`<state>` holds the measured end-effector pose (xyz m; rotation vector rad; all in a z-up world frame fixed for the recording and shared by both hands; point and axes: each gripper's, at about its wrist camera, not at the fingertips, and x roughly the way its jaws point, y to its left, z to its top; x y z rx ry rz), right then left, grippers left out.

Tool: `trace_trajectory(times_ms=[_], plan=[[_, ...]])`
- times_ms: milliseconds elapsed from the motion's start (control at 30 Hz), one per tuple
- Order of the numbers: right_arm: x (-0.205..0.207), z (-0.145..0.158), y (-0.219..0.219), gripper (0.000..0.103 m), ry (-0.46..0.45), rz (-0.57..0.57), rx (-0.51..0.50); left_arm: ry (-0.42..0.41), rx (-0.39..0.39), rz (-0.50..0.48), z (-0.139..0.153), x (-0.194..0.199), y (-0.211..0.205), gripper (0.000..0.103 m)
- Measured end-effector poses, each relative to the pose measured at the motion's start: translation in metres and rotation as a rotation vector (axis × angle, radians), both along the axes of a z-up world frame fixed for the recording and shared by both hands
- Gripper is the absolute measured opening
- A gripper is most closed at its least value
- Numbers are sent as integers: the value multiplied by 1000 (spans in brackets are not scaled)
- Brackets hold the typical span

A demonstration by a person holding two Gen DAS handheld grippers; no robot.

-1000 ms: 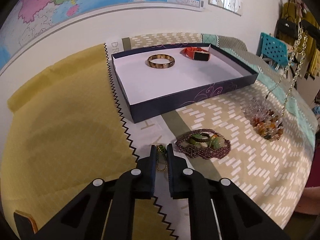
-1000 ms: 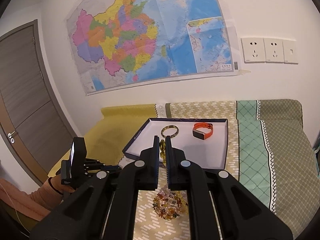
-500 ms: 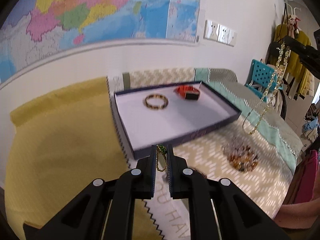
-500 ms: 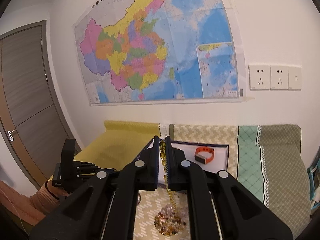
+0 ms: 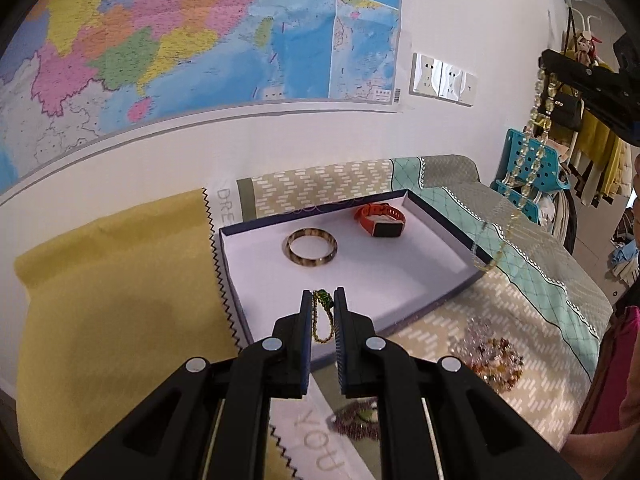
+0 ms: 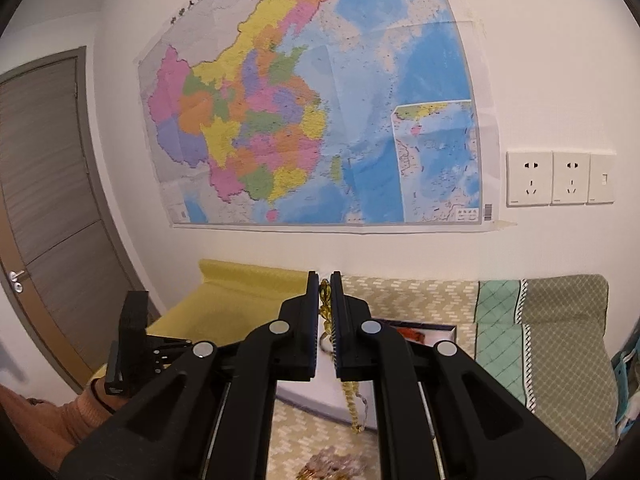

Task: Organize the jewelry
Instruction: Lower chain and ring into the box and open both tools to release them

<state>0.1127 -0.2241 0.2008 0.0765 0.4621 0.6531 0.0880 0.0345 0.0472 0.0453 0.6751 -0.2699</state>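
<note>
Both grippers: left gripper (image 5: 323,300) and right gripper (image 6: 325,280) matte black, angular linkage arms, silver round rivets at pivots, blue-edged ribbed pads. Orange-brown knit sleeve (image 6: 60,416) behind.

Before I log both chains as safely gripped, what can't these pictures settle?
- Left wrist view: the purple bead bracelet is mostly behind the left gripper.
- Right wrist view: the tray is largely hidden by the right gripper; the bead pile is cut by the bottom edge.
</note>
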Motion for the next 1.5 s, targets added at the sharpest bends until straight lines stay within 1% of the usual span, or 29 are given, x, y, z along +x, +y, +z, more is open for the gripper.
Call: trace_trajectory(times_ms=[167,300,467,533,667,900,1100,1367,1500], plan=[[30,-15,11,6,28,-27,-32,2,13,1,1,19,-5,9],[50,-28,19,6,61,-24,-30,6,17,5,0,34,-8,9],[69,-37,30,6,81,-8,-25,37,15,22,-8,59,-10,9],[74,-40,34,6,83,0,-38,51,14,30,-12,67,-11,9],[87,-59,34,6,121,-3,-65,77,8,39,-21,80,-11,9],[97,-89,24,6,183,-8,-109,135,20,37,-42,95,-16,9],[101,-115,27,6,226,5,-164,179,25,40,-56,104,-18,9],[113,-158,39,6,317,23,-227,217,28,41,-65,115,-24,9],[119,-174,44,6,353,19,-247,228,33,46,-69,122,-28,9]])
